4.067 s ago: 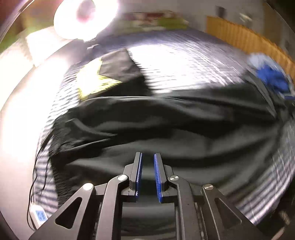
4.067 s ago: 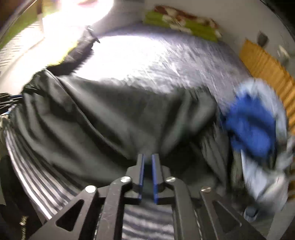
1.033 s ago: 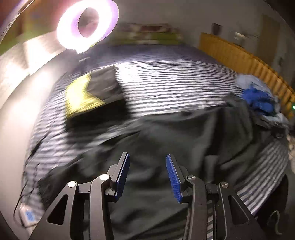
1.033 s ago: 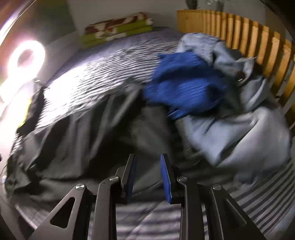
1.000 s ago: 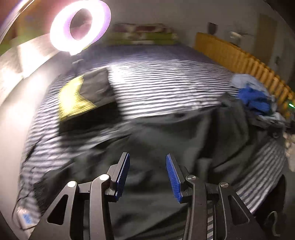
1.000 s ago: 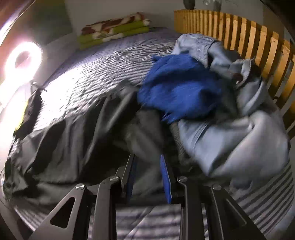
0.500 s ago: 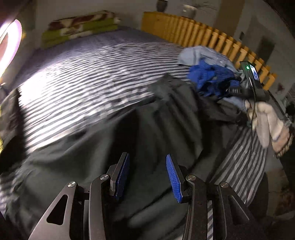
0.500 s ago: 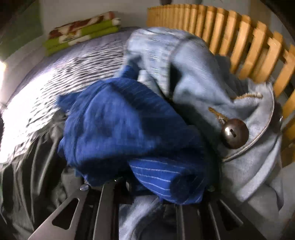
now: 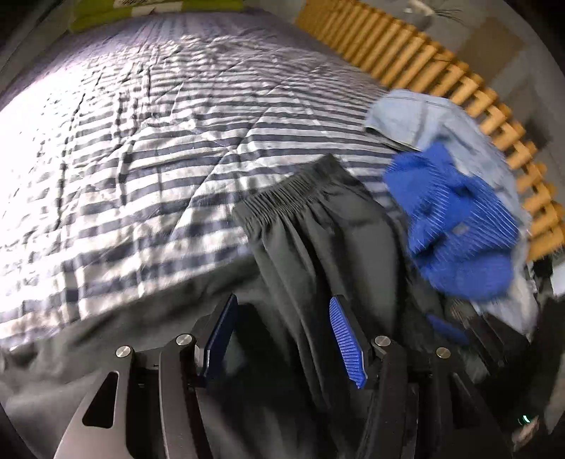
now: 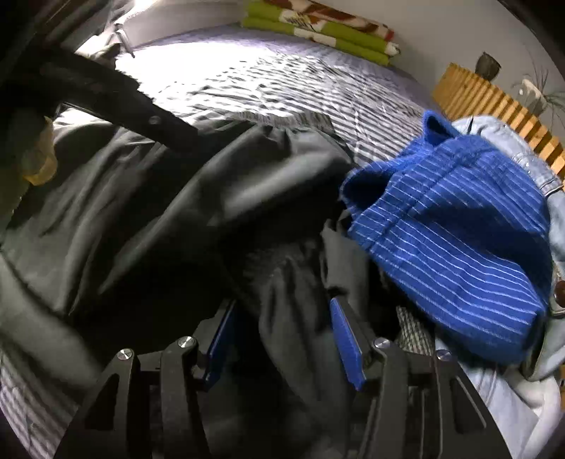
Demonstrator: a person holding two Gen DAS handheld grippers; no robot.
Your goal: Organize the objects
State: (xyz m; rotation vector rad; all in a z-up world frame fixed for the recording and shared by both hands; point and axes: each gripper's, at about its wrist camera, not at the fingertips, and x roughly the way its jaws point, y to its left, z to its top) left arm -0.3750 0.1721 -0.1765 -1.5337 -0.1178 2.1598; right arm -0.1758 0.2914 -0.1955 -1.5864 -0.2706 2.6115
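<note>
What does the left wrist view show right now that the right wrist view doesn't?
Only the left wrist view shows the dark trousers' gathered elastic waistband. Only the right wrist view shows the folded green blankets in full and a metal button on the denim. Both show the blue striped garment, the pale denim, the striped bedcover, and an open tool over dark fabric: left tool, right tool.

- dark grey trousers with a gathered elastic waistband (image 9: 282, 197), crumpled and spread across the near side of the striped bedcover (image 9: 148, 141)
- bright blue pinstriped knit garment (image 10: 455, 229), bunched in a heap, lying on a pale blue denim jacket (image 9: 423, 116) just beside the trousers' waistband
</note>
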